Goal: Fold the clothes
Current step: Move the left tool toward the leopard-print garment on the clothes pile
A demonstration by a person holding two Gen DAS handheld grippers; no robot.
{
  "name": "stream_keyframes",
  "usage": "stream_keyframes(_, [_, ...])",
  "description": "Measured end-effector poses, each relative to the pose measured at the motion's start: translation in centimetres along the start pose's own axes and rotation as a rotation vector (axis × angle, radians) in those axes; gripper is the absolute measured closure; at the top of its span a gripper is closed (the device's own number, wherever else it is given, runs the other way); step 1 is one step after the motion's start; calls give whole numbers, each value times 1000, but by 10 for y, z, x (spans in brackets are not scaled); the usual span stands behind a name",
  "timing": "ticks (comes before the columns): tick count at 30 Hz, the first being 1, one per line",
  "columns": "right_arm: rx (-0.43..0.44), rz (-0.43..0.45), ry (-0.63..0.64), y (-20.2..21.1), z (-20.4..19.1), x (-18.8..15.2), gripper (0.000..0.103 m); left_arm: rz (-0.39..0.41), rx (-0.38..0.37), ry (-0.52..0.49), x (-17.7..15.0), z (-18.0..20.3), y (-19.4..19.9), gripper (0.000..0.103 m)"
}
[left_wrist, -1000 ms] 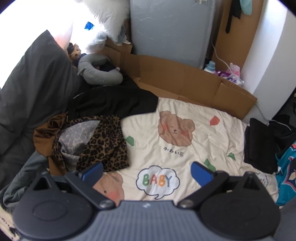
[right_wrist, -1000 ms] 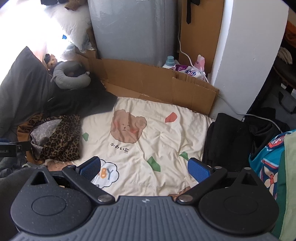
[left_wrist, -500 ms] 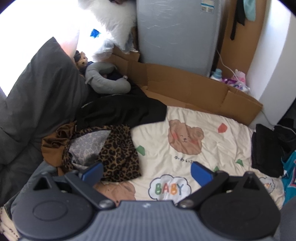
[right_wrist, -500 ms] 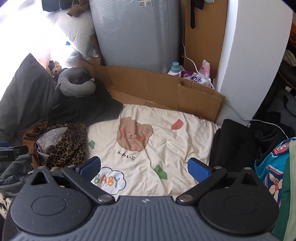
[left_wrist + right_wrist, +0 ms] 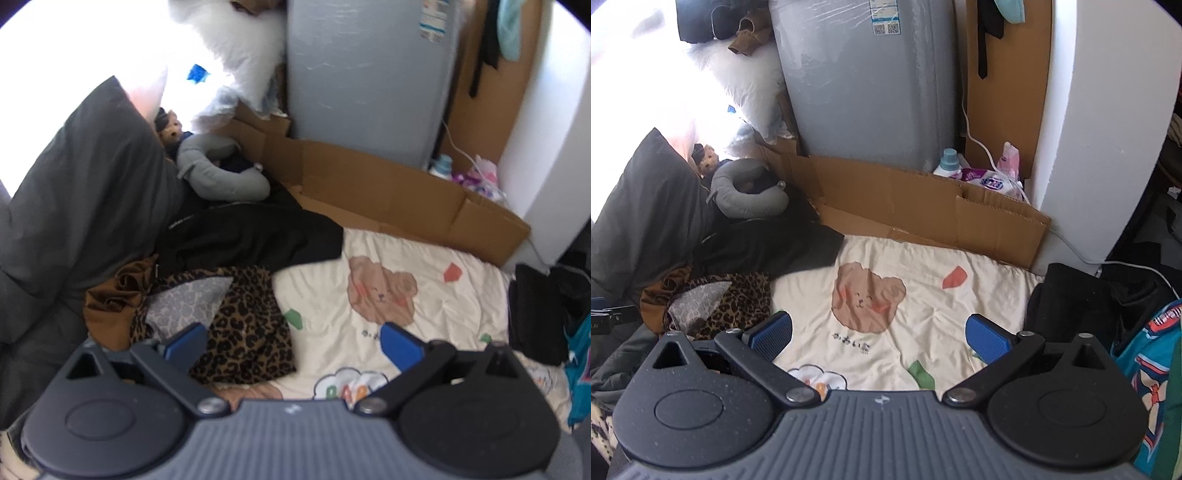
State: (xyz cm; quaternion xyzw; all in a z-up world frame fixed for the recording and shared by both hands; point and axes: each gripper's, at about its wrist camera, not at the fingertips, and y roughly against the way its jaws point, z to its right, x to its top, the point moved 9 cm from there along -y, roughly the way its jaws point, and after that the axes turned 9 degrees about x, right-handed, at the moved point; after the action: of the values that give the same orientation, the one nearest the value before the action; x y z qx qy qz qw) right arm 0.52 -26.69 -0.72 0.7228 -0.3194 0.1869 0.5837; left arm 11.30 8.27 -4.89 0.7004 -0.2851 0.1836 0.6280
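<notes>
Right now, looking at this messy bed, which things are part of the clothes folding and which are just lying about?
For the folding:
leopard-print garment
brown garment
black garment
cream bear blanket, the folding surface

Just lying about:
grey neck pillow
cardboard
detergent bottle
dark pillow

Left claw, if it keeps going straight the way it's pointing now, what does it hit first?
Probably the cream bear-print blanket, near the edge of the leopard-print garment. The left claw is open and empty, with nothing between its fingers. Depth is unclear in the fisheye view, so the leopard piece might come first.
</notes>
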Motion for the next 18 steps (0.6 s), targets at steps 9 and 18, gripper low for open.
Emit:
stream_keyframes(9, [35, 20, 20, -22, -11, 23, 0, 26, 32, 43, 14, -28, -20, 2])
stream_keyframes(18, [18, 43, 71, -43, -17, 41, 0, 14, 46, 61, 21, -48, -47, 2])
